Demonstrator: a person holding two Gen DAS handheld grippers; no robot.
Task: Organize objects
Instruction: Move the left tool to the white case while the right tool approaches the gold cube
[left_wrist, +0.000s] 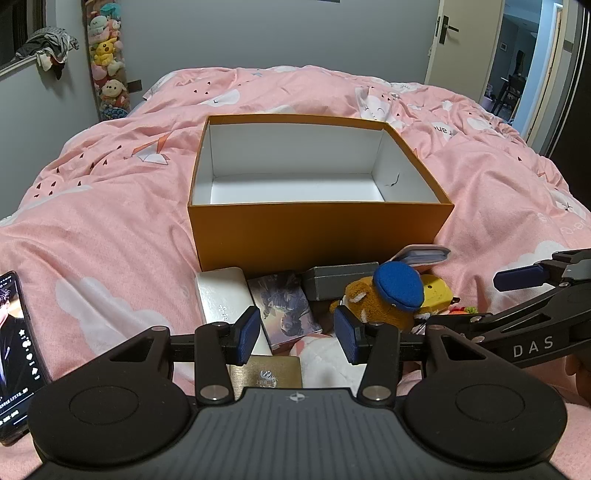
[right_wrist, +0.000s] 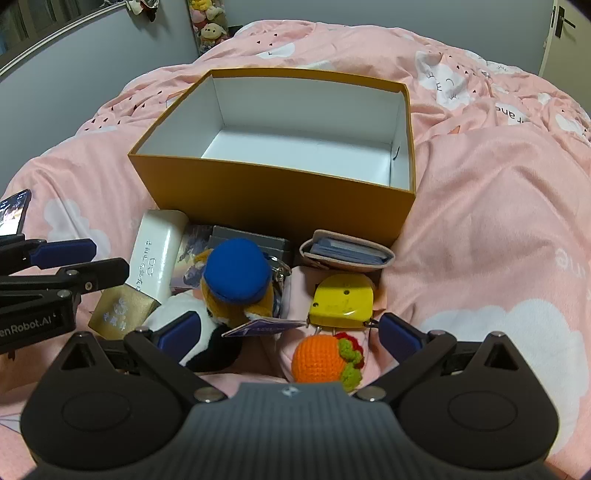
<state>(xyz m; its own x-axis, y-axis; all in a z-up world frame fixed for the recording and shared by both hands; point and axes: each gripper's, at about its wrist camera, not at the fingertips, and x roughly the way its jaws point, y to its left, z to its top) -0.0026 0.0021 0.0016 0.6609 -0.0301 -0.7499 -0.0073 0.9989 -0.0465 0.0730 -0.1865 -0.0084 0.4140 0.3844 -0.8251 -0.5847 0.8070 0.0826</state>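
An empty orange box (left_wrist: 321, 229) (right_wrist: 273, 195) with a white inside stands open on the pink bed. A heap lies at its near wall: a white case (left_wrist: 221, 295), an illustrated card box (left_wrist: 284, 306), a dark grey box (left_wrist: 340, 280), a brown plush with a blue hat (left_wrist: 391, 295) (right_wrist: 236, 269), a yellow gadget (right_wrist: 343, 299), a card holder (right_wrist: 347, 251), a gold card (left_wrist: 266, 373) and an orange crochet ball (right_wrist: 317, 358). My left gripper (left_wrist: 298, 336) hovers open over the card box. My right gripper (right_wrist: 289, 334) is wide open above the ball and plush, touching neither.
A lit phone (left_wrist: 14, 350) lies on the quilt at the left. A black-and-white plush (right_wrist: 214, 350) sits by the right gripper's left finger. The pink quilt (left_wrist: 110, 240) spreads around the box. A door (left_wrist: 458, 44) stands ajar at the back right.
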